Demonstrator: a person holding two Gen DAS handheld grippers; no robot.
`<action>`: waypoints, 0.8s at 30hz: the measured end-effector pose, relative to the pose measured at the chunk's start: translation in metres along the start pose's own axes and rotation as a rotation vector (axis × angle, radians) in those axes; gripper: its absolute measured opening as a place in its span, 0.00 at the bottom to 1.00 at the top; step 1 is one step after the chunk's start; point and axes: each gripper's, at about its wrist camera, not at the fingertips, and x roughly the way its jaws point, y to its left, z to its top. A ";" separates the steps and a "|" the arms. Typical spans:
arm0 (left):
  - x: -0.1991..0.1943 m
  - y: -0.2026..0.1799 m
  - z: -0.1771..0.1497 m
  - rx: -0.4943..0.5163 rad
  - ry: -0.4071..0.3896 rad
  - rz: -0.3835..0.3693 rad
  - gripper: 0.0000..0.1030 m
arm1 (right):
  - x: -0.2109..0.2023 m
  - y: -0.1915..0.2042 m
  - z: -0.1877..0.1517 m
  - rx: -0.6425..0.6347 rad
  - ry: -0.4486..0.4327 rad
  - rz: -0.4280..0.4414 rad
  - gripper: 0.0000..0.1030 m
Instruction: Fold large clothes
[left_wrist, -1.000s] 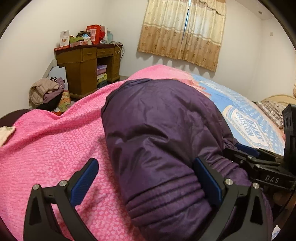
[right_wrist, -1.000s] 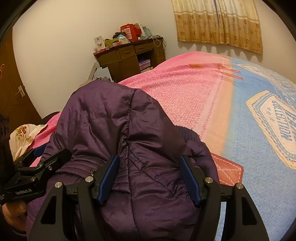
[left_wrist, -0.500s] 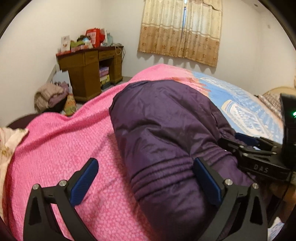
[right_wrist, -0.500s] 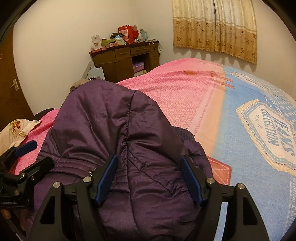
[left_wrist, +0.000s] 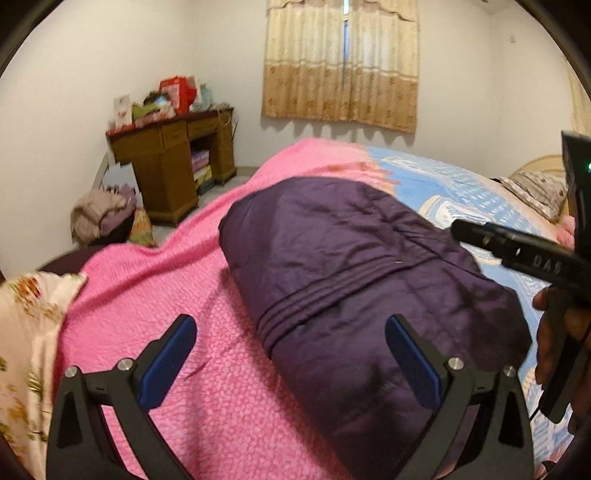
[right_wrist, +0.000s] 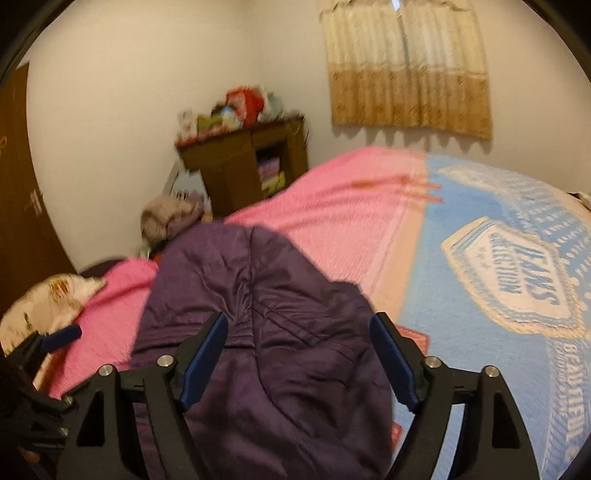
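Two views examined, one jacket on the bed.

Left wrist view. Shows the purple padded jacket (left_wrist: 351, 266) folded into a thick bundle on the pink half of the bedspread (left_wrist: 147, 295), far end toward the curtain (left_wrist: 340, 74), near end reaching under the camera. Finds the left gripper (left_wrist: 290, 325) released, jaws spread wide: one blue pad above bare pink cover, the other above the bundle's near end, neither pressing on cloth. Records the right gripper (left_wrist: 465, 230) entering from the right edge above the jacket's far side, gripped by a hand (left_wrist: 554, 343); cannot tell its finger state from this angle. Notes a floral cloth (left_wrist: 29, 314) at the left edge of the bed, a wooden desk (left_wrist: 173, 173) with clutter on top against the wall, a heap of clothes (left_wrist: 99, 218) on the floor beside it, and a pillow (left_wrist: 535, 184) at the far right.

Right wrist view, somewhat blurred. Shows the same jacket beside the seam where pink meets the blue printed half. Finds the right gripper's jaws apart, having just been opening, with the jacket's stitched near end lying between and below the pads, untouched by either. Places the left gripper at the lower left edge, one blue pad showing, over the pink cover just beside the bundle.
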 end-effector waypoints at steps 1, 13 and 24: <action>-0.008 -0.002 0.003 -0.001 -0.019 -0.010 1.00 | -0.008 0.001 -0.002 0.008 -0.010 -0.005 0.79; -0.038 -0.019 0.011 0.036 -0.133 -0.038 1.00 | -0.085 0.014 -0.012 -0.036 -0.142 -0.071 0.80; -0.044 -0.016 0.008 0.020 -0.134 -0.046 1.00 | -0.099 0.018 -0.013 -0.028 -0.186 -0.047 0.81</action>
